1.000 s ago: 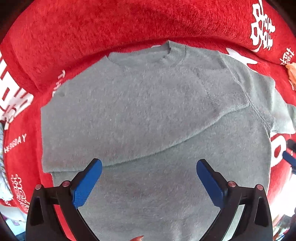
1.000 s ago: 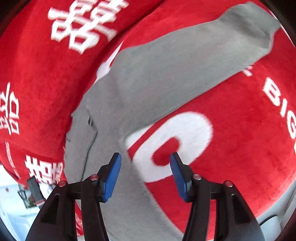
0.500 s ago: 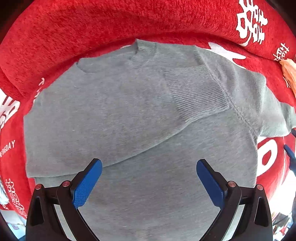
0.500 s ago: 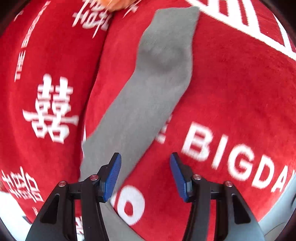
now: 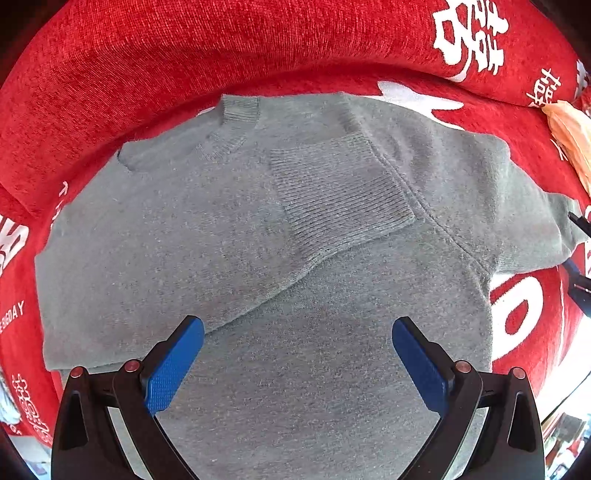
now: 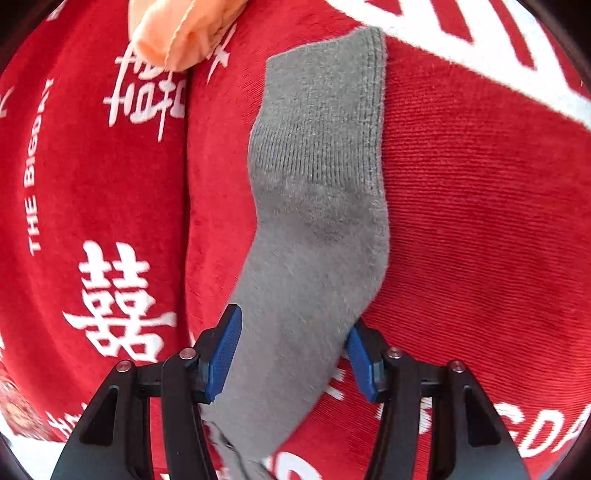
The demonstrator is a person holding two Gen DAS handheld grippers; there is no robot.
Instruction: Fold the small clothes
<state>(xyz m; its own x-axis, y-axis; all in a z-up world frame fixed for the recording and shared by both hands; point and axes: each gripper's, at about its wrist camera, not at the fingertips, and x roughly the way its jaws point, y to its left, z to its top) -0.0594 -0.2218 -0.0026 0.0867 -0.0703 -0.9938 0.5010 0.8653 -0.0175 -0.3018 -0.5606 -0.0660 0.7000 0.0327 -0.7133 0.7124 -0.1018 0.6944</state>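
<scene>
A grey knitted sweater [image 5: 229, 251] lies flat on a red blanket [image 5: 221, 48], collar towards the top of the left wrist view. One sleeve is folded across the chest, and its ribbed cuff [image 5: 340, 192] lies near the middle. My left gripper [image 5: 297, 328] hangs open above the lower body and touches nothing. The other sleeve [image 6: 317, 206] stretches out over the blanket, its cuff [image 6: 328, 74] at the far end. My right gripper [image 6: 293, 321] straddles this sleeve. Its blue pads [image 6: 221, 354] stand at the sleeve's two edges without squeezing it.
The red blanket [image 6: 480, 221] carries white characters and letters and rises in a padded fold behind the sweater. An orange cloth [image 6: 177, 33] lies beyond the outstretched cuff, also seen as the orange cloth [image 5: 569, 125] at the right edge. Bright floor shows at the lower corners.
My left gripper has drifted right over the sweater, still open. My right gripper has rolled and travelled along the outstretched sleeve towards its cuff; the sleeve now lies between its jaws.
</scene>
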